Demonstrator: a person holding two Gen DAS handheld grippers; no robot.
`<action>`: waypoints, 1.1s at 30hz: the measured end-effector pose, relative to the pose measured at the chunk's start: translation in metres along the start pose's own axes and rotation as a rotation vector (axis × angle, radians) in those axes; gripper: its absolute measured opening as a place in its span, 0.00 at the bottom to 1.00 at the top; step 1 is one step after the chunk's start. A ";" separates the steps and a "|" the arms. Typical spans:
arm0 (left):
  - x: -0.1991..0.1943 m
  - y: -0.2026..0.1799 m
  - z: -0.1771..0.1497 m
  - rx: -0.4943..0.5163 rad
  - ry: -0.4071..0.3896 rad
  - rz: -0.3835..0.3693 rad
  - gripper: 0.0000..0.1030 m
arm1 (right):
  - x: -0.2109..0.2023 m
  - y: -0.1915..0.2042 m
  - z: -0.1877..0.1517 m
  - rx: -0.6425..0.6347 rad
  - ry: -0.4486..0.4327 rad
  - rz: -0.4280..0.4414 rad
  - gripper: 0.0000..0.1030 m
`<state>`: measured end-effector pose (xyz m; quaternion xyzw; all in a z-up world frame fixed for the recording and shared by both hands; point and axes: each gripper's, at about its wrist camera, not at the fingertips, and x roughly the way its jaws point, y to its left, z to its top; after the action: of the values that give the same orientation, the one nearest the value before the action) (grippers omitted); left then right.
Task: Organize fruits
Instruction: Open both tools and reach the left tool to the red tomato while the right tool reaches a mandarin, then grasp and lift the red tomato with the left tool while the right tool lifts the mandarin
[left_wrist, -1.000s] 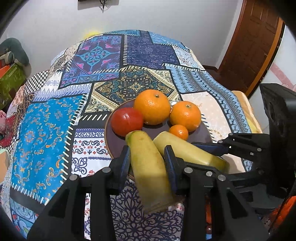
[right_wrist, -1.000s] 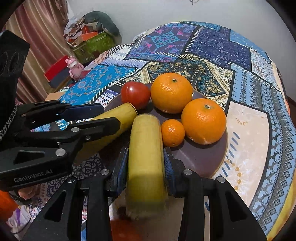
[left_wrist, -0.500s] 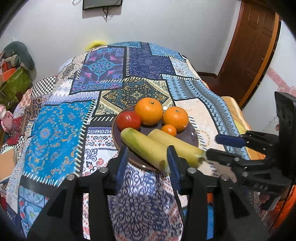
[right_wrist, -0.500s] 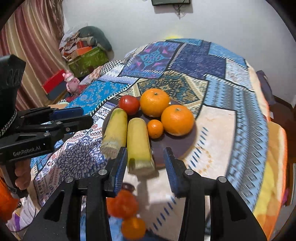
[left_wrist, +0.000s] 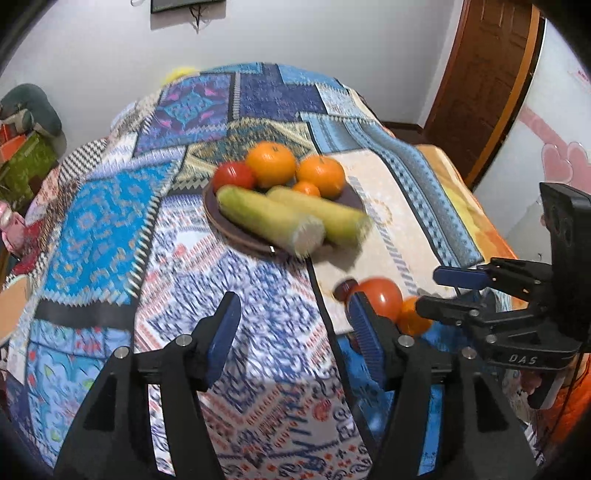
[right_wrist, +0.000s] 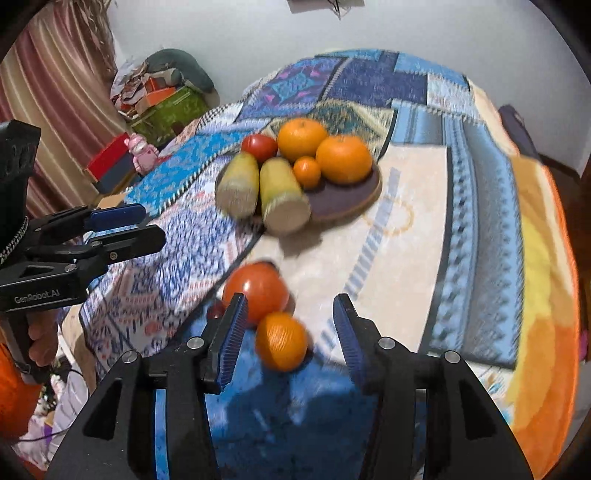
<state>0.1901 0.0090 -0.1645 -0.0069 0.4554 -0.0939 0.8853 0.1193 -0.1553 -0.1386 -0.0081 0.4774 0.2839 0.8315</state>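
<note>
A dark brown plate (left_wrist: 347, 197) (right_wrist: 343, 206) on the patterned cloth holds two yellow-green bananas (left_wrist: 269, 219) (right_wrist: 282, 194), a tomato (left_wrist: 233, 176), two large oranges (left_wrist: 271, 164) (right_wrist: 343, 158) and a small orange (right_wrist: 306, 171). Nearer me a loose tomato (right_wrist: 256, 290) (left_wrist: 382, 295) and a loose orange (right_wrist: 281, 339) (left_wrist: 412, 319) lie on the cloth. My right gripper (right_wrist: 290, 332) is open, above the loose orange. My left gripper (left_wrist: 291, 332) is open and empty, left of the loose fruit.
The cloth-covered table (left_wrist: 92, 221) (right_wrist: 461, 221) drops off at the right and near edges. Boxes and a pink toy (right_wrist: 139, 153) sit on the floor at left. A brown door (left_wrist: 480, 74) is at the far right.
Both grippers have let go of the bananas, opened and pulled back from the plate. The bananas now rest on the plate. The loose tomato and orange have come into view.
</note>
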 end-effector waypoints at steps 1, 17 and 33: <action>0.002 -0.001 -0.003 0.000 0.007 -0.003 0.59 | 0.003 0.000 -0.004 0.004 0.008 0.002 0.43; 0.047 -0.046 -0.006 0.027 0.097 -0.099 0.59 | 0.005 -0.006 -0.025 0.011 0.019 -0.010 0.34; 0.071 -0.055 -0.001 0.010 0.133 -0.114 0.46 | -0.014 -0.038 -0.028 0.096 -0.029 -0.025 0.34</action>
<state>0.2213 -0.0570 -0.2169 -0.0219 0.5118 -0.1466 0.8462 0.1098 -0.2022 -0.1523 0.0300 0.4783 0.2503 0.8412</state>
